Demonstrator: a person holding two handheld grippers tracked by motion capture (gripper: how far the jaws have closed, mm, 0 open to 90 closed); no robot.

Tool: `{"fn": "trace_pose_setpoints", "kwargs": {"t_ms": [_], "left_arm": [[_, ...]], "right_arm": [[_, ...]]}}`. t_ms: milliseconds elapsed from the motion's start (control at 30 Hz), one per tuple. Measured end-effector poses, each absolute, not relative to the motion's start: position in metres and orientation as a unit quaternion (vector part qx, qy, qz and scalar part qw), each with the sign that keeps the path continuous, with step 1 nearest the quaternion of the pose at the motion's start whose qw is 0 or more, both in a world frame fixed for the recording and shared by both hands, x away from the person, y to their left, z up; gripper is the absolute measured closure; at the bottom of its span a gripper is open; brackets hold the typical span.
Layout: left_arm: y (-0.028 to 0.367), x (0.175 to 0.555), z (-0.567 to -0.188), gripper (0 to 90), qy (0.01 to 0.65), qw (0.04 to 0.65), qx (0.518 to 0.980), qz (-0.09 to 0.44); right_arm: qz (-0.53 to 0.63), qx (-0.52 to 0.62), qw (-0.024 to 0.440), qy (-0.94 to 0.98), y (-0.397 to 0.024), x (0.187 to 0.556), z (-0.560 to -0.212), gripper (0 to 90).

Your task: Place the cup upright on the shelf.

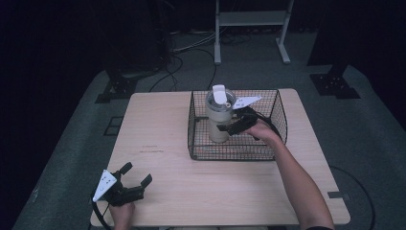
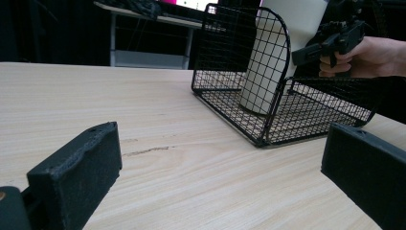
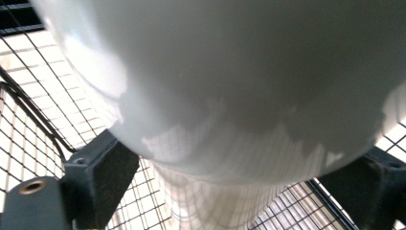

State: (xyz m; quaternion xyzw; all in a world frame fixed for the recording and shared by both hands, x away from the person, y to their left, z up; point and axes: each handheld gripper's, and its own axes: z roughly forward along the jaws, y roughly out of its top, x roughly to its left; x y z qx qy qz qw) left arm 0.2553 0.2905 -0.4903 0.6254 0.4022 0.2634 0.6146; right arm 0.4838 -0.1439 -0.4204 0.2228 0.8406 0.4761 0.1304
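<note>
1. The tumbler (image 1: 219, 115) stands upright in the wire basket (image 1: 280, 111), long axis vertical.
2. My right gripper (image 1: 230, 128) meets it from its right, jaws straddling the wide upper body; whether they press, I cannot tell.
3. My left gripper (image 1: 136, 174) rests released, well apart on the table (image 1: 215, 191).

A big white cup (image 3: 230, 81) sits right up close, wide at the top and thinner lower down. The right gripper (image 3: 239, 177) has one black jaw on each side of the cup, both just beside its round wall, though it is hard to tell if they touch. Under and behind the cup is the black wire basket (image 3: 33, 105).
</note>
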Motion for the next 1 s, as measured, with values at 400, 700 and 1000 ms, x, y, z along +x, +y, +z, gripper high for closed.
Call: {"fn": "trace_pose_setpoints", "kwargs": {"t_ms": [400, 700, 1000], "left_arm": [[0.29, 0.255, -0.49, 0.0, 0.402, 0.614, 0.626, 0.263], [0.291, 0.255, -0.49, 0.0, 0.403, 0.616, 0.624, 0.263], [0.291, 0.256, -0.49, 0.0, 0.405, 0.614, 0.624, 0.264]], "right_arm": [[0.472, 0.244, 0.113, 0.84, -0.155, 0.476, -0.411, 12.6], [0.461, 0.257, 0.118, 0.841, -0.162, 0.465, -0.399, 12.6], [0.47, 0.279, 0.122, 0.828, -0.172, 0.454, -0.389, 12.6]]}}
